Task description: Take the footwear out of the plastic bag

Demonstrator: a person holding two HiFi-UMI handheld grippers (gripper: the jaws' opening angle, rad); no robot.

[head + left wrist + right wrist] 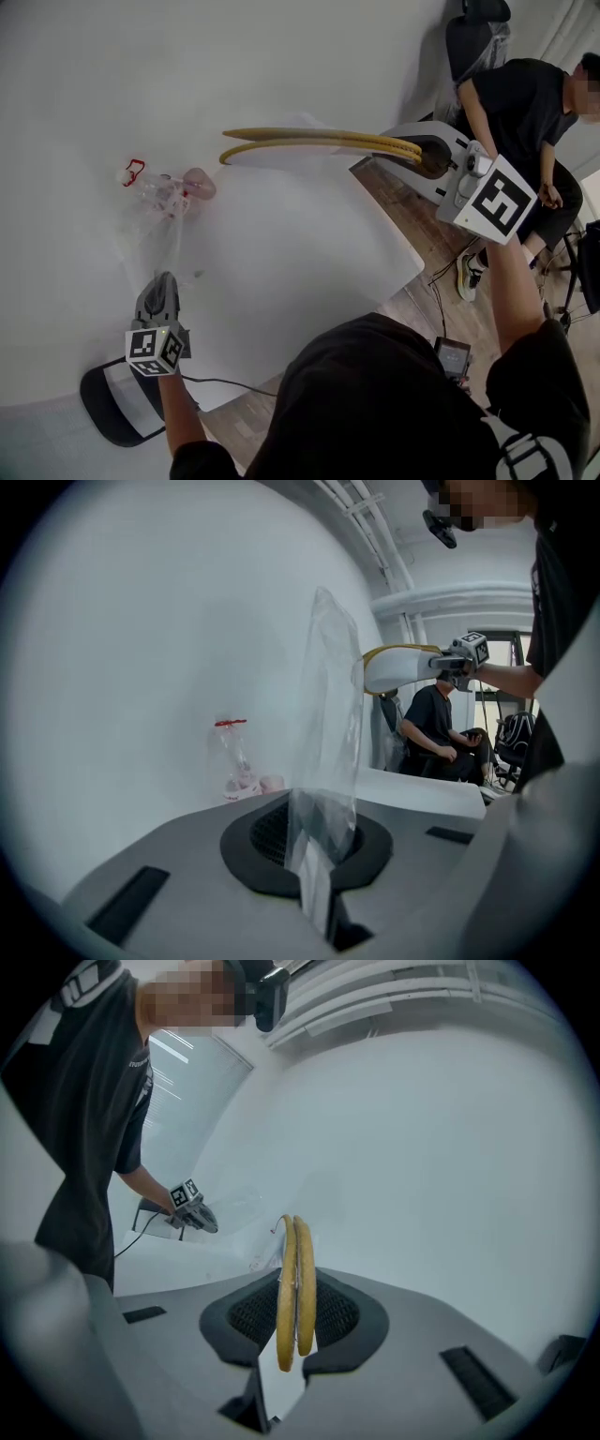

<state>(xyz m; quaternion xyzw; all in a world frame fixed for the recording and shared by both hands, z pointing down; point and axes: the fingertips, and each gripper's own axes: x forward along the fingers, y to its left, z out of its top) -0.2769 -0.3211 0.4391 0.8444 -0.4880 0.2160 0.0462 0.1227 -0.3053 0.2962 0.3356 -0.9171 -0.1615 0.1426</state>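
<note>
A pair of flat slippers (319,142) with yellow soles pressed together and white uppers is held up over the white table's (309,253) far side. My right gripper (427,156) is shut on one end of them. In the right gripper view the two yellow edges of the slippers (295,1288) stand upright between the jaws of my right gripper (286,1363). Low at the left, my left gripper (161,292) is shut on the edge of a clear plastic bag (330,714). The bag rises limp from my left gripper (319,892) and looks empty.
A small clear bag with a red tie (159,192) and a pinkish object lies on the table's left. The table's right edge (412,262) drops to wooden floor. A seated person (525,112) is at the far right. A black chair (112,403) stands below the left gripper.
</note>
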